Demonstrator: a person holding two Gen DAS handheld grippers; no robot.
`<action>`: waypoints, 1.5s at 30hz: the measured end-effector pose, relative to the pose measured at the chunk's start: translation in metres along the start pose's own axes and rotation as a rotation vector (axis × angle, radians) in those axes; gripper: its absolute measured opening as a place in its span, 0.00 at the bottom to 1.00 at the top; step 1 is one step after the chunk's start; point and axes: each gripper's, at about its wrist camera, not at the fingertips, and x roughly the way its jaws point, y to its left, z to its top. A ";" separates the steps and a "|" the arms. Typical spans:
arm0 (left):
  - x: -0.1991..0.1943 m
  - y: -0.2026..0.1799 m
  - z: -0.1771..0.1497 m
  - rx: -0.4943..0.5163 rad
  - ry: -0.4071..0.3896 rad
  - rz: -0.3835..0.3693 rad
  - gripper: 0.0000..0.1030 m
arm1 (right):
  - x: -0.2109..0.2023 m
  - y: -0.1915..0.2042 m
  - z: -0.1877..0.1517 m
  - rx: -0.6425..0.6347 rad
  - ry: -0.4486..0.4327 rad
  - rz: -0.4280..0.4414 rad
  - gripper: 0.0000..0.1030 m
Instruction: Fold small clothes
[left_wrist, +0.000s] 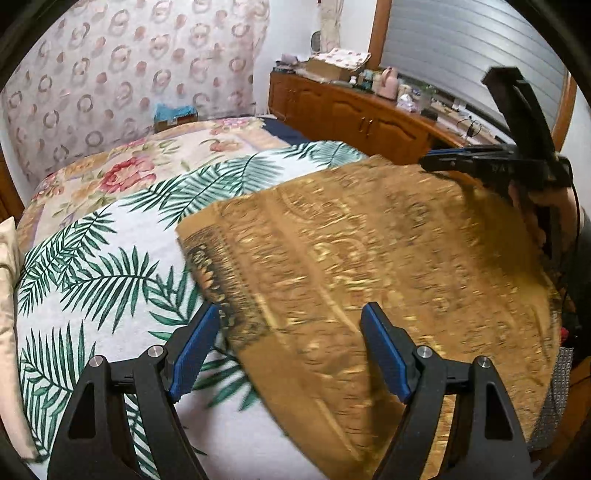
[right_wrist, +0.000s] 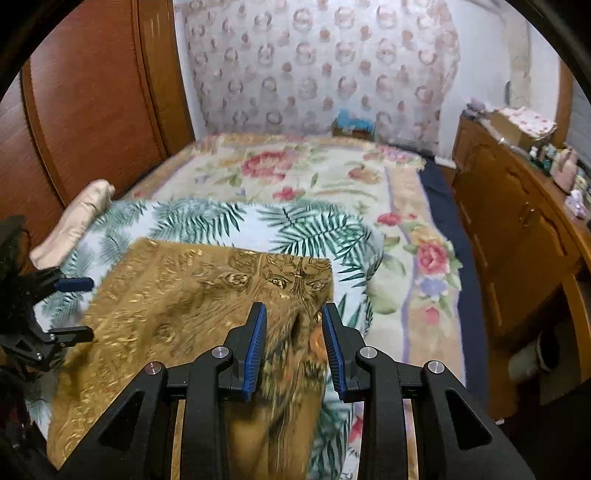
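Cloth (right_wrist: 177, 306) lies across the bed (left_wrist: 110, 295); my left gripper (left_wrist: 288, 354) gapes empty above its near edge, ready to pinch. My right gripper (right_wrist: 293, 347), half open, straddles a bunched fold; whether it grips, I cannot tell.

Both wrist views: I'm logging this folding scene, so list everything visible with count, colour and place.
golden cloth: one, gold-brown patterned, spread on the palm-leaf sheet, its near right part bunched.
palm-leaf sheet: one, white with green fronds, on the bed.
floral blanket: one, cream with pink roses, beyond the sheet.
pillow: one, pale peach, by the headboard.
headboard: one, reddish wood, left.
dresser: one, brown wood, right, cluttered top.
curtain: one, pink-ringed, behind bed.
left hand-held gripper: black, blue pads, open over the cloth edge.
right hand-held gripper: open, straddling the bunched cloth.
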 end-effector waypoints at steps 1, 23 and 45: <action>0.004 0.003 -0.001 0.002 0.006 0.003 0.78 | 0.007 0.000 0.003 -0.005 0.020 0.011 0.31; 0.023 -0.005 -0.005 0.102 0.081 0.026 1.00 | 0.041 0.020 0.003 -0.080 0.129 0.045 0.09; -0.017 0.022 0.001 0.010 -0.070 0.050 1.00 | 0.035 0.046 0.022 -0.126 0.020 -0.283 0.47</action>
